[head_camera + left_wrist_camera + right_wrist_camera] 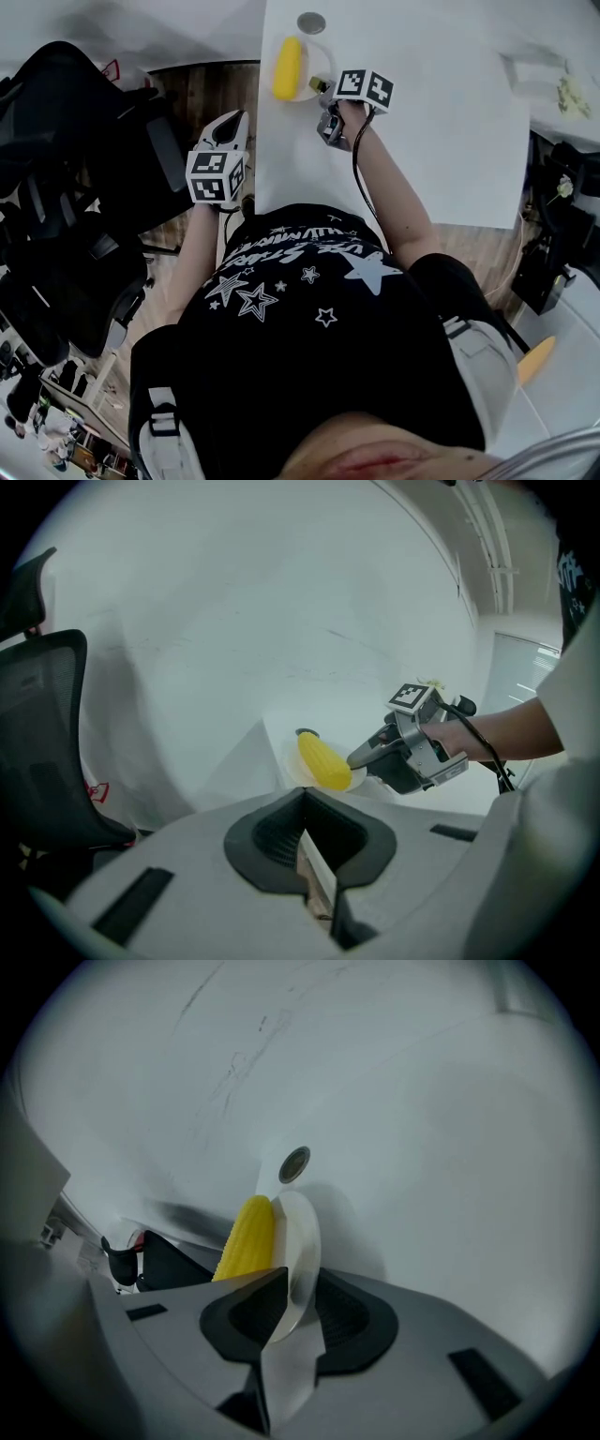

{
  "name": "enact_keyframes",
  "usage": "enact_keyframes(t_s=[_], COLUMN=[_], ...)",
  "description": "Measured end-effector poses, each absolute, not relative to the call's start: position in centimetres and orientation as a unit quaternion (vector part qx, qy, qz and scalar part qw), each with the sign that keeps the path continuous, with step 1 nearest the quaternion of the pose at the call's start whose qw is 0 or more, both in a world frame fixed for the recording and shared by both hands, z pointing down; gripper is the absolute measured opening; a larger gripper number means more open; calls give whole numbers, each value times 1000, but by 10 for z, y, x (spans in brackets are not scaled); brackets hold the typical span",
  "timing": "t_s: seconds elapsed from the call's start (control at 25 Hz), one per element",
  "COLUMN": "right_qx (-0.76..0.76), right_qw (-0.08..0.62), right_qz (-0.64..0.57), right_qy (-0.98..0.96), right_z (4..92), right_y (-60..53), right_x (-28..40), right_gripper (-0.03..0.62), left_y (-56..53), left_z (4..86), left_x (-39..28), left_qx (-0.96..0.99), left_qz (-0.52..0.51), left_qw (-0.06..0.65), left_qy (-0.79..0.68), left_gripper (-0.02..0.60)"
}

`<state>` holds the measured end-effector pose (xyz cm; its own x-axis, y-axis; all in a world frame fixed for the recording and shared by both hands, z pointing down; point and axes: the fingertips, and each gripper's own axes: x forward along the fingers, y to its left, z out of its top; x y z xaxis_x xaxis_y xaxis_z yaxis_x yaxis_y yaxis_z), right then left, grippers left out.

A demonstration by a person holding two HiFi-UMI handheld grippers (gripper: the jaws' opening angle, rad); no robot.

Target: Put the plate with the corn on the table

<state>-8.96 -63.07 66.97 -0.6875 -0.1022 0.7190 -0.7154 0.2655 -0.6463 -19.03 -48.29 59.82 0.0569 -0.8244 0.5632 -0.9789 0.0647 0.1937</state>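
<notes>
A white plate (pixel 321 62) with a yellow corn cob (pixel 287 67) lies on the white table (pixel 422 122), close to its far left corner. My right gripper (pixel 322 88) is at the plate's near rim. In the right gripper view the plate (pixel 302 1241) has its rim between the jaws of the right gripper (pixel 295 1321), with a gap at one pad, and the corn (pixel 248 1237) is just beyond. My left gripper (pixel 230 122) hangs off the table's left edge, holding nothing. From there the corn (pixel 324 761) and the right gripper (pixel 361 757) show ahead.
A small grey round disc (pixel 311 22) sits on the table just beyond the plate. Black office chairs (pixel 75 187) stand to the left of the table. A second white surface with small items (pixel 567 94) lies at the far right.
</notes>
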Motion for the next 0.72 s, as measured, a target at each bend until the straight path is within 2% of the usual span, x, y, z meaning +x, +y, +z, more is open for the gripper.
enact_keyframes(t_s=[0.28,0.44,0.56,0.72], right_qx=[288,296,314,316], right_qw=[331,335,335,319], right_qz=[462,435,396,406], right_qy=[-771,-782,-795,-796], right_z=[667,663,660,654], right_y=[-634,-637,-642,-643], right_x=[-85,-81,-72,-62], right_gripper=[118,178,184,183], left_y=[-479,-477,-473,-470], left_z=[595,593,591,589], left_x=[-189,-190,-190,-191], left_qx=[671,672,673,670], left_qz=[135,135,138,132], left_qw=[280,279,277,278], left_qy=[-673,-672,-672,-676], left_gripper=[6,6,6,6])
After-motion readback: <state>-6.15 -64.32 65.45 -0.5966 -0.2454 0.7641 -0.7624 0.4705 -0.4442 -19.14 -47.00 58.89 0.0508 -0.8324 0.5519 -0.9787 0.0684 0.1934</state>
